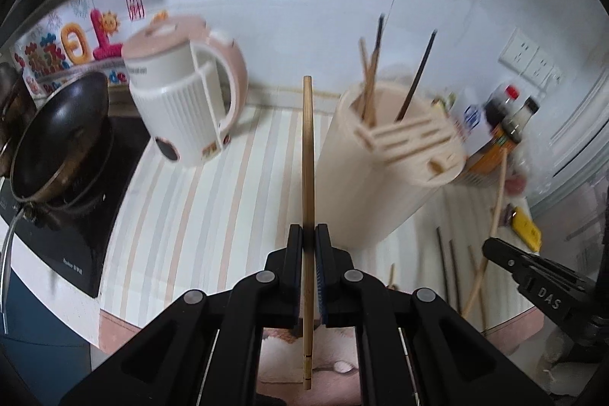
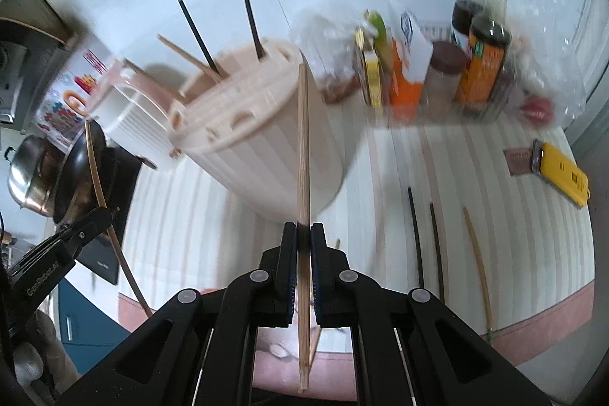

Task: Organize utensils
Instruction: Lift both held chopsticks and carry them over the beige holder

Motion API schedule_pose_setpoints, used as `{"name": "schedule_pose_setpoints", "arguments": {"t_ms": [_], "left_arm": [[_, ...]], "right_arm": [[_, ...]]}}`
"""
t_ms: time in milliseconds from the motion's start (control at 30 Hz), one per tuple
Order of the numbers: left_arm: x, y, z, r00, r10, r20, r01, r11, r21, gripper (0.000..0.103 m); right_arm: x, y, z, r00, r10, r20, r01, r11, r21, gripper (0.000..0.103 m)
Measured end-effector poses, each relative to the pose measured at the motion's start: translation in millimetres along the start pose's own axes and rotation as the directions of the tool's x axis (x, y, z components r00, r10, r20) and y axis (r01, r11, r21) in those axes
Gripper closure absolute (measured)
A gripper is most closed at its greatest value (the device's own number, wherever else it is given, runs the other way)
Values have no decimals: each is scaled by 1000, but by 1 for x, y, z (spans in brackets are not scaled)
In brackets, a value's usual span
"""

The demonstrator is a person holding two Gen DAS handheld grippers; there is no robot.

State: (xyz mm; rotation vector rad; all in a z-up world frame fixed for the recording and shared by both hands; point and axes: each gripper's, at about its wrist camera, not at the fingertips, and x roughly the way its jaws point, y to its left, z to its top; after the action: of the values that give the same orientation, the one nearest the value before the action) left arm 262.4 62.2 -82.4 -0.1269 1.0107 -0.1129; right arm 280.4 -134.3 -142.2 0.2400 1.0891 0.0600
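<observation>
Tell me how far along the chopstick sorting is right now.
Done: about four chopsticks already stand in the cream holder. In hand: the left gripper and the right gripper are each shut on one wooden chopstick, neither yet in the holder. Left: at least three loose chopsticks lie on the striped countertop.

Cream utensil holder (image 1: pixel 384 155), tan chopstick (image 1: pixel 307 155), beige-striped counter (image 1: pixel 213 200) (pink edge), black wok (image 1: pixel 61 136)
</observation>
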Motion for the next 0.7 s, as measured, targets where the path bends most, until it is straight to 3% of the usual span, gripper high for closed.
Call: {"name": "schedule_pose_setpoints", "arguments": {"t_ms": [700], "left_arm": [[-62,-44,83,976,-136,171,131,990,43,99]], "right_arm": [[-60,23,70,983,72,169,-62,996,-63,96]]}}
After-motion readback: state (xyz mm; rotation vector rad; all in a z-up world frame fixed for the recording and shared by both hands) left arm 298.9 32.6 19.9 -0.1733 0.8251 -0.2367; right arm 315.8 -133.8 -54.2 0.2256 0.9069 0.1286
